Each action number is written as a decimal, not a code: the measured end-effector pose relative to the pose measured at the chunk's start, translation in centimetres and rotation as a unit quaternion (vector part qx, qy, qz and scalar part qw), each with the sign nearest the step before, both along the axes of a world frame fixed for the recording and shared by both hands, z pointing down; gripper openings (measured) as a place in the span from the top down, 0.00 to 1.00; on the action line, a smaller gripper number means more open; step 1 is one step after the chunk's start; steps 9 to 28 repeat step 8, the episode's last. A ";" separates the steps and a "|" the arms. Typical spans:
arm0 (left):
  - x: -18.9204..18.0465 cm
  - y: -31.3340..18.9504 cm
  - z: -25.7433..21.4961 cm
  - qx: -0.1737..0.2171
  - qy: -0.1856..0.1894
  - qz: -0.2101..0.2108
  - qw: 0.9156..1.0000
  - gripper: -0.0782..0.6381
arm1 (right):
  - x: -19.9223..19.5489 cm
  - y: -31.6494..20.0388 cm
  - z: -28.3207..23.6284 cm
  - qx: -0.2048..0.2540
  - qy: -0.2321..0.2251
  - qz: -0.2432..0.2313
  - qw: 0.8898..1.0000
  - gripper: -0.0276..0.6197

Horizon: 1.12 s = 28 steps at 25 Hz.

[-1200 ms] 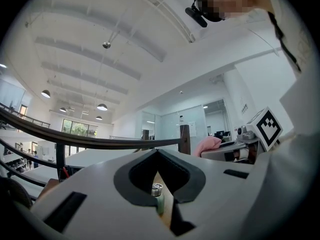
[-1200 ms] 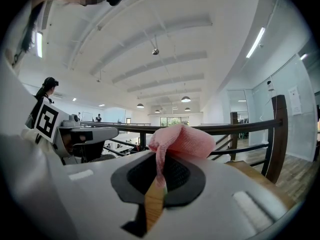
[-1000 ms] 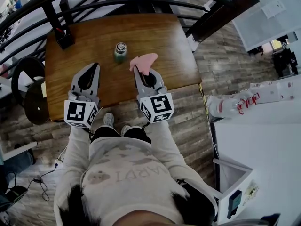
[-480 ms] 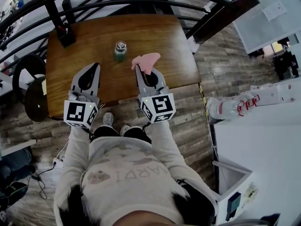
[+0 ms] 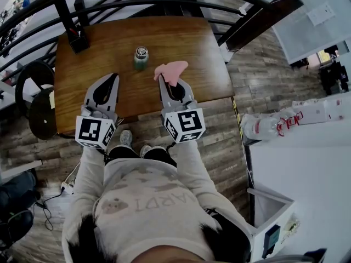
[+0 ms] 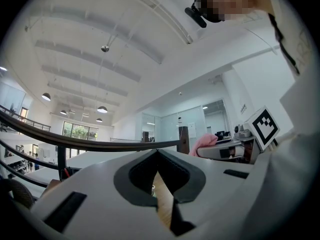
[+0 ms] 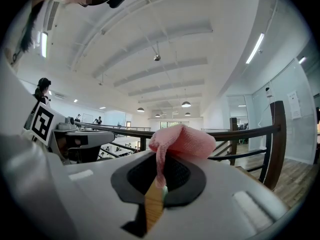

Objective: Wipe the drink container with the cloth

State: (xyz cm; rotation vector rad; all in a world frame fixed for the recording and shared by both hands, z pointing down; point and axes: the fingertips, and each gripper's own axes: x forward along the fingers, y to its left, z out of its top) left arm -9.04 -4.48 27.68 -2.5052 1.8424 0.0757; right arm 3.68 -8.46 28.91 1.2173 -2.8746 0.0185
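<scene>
Pink cloth (image 5: 172, 70) is pinched in the right gripper (image 5: 167, 82). Its jaws are closed on one fold and the rest bunches over the tips. The left gripper (image 5: 112, 78) has its jaws together with nothing between them. The drink container (image 5: 141, 58) stands upright on the wooden table (image 5: 109, 37), upper centre of the head view, cap towards the camera, long axis vertical. It lies up and to the left of the cloth, near but apart, and up and to the right of the left gripper. Both tips sit about equally far from it. Judgement: wiping has not yet begun, and the cloth must travel up-left to meet the container's side.
</scene>
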 end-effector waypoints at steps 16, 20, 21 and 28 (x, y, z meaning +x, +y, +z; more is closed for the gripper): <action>-0.2 -0.2 -0.1 0.001 -0.001 0.003 1.000 0.88 | -0.5 -0.1 -0.1 0.002 0.001 -0.003 1.000 0.92; -0.2 -0.2 -0.1 0.001 -0.001 0.003 1.000 0.88 | -0.5 -0.1 -0.1 0.002 0.001 -0.003 1.000 0.92; -0.2 -0.2 -0.1 0.001 -0.001 0.003 1.000 0.88 | -0.5 -0.1 -0.1 0.002 0.001 -0.003 1.000 0.92; -0.2 -0.2 -0.1 0.001 -0.001 0.003 1.000 0.88 | -0.5 -0.1 -0.1 0.002 0.001 -0.003 1.000 0.92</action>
